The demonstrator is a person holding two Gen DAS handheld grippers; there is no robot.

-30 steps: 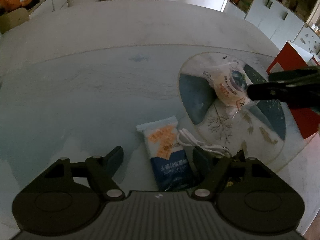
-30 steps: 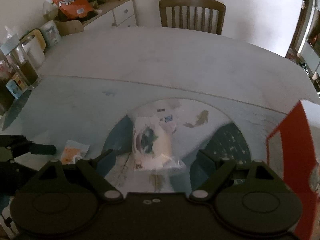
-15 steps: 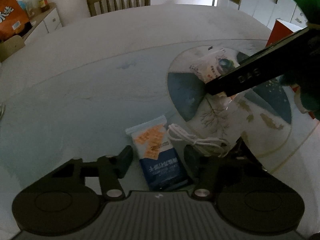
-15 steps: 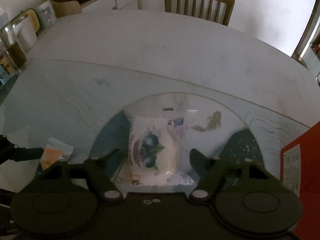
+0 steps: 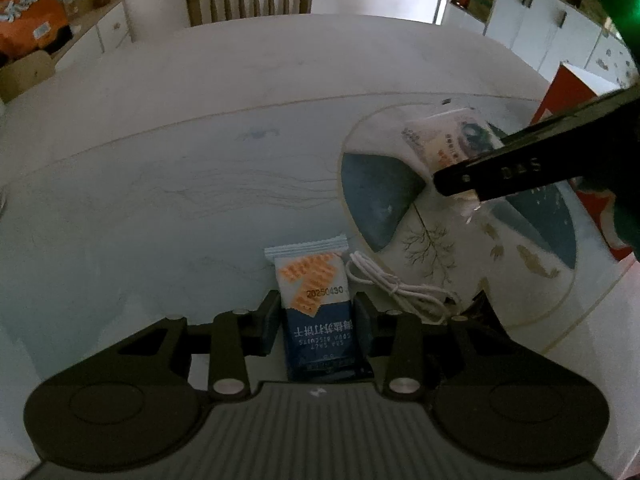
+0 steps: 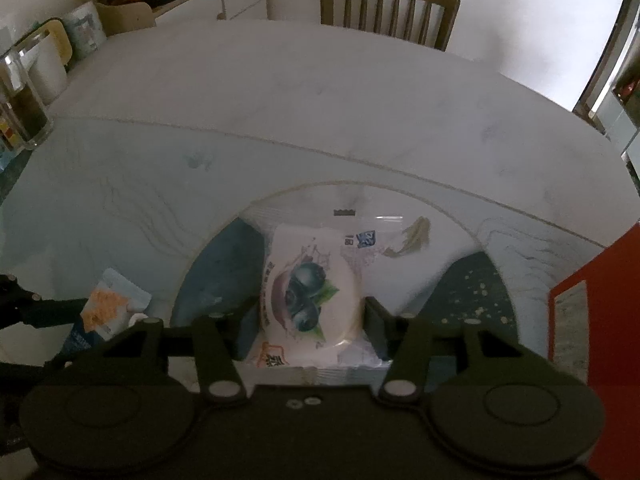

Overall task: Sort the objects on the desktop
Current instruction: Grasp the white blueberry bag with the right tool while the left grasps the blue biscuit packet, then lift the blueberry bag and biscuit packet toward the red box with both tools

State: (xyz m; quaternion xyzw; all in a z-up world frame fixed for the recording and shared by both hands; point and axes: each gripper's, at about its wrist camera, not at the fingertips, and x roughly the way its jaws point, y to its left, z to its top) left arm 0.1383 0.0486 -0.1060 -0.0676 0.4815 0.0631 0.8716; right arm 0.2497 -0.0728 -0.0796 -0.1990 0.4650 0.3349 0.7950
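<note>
Blue-and-white foil biscuit packet [image 5: 318,312] with orange cracker print, flat on pale marbled counter [image 5: 200,160], at 6 o'clock in left wrist view, between fingers of left tool [image 5: 316,322]. Jaws just been closing; pads look touching packet sides or nearly so, firm pinch not certain. Coiled white cable [image 5: 394,286] just beside packet at 3 o'clock, near right finger.

Clear-wrapped round white pastry [image 6: 310,300] with blueberry print, lying on round blue-and-white patterned disc [image 6: 218,280] set in counter, at 6 o'clock in right wrist view. Right tool [image 6: 308,326] jaws just been closing around it; right pad touching wrapper, left pad close, gap hard to read. Same tool seen from left view as black bar [image 5: 520,160] at 2 o'clock.

Red box [image 6: 600,312] at 3 o'clock, open side facing in. Likely sorting target, unconfirmed.

Step judged: grasp phase, both hands at once, nothing lifted yet. Next needs: finish squeeze, gentle on soft pastry, lift straight up, keep cable clear of left finger.
</note>
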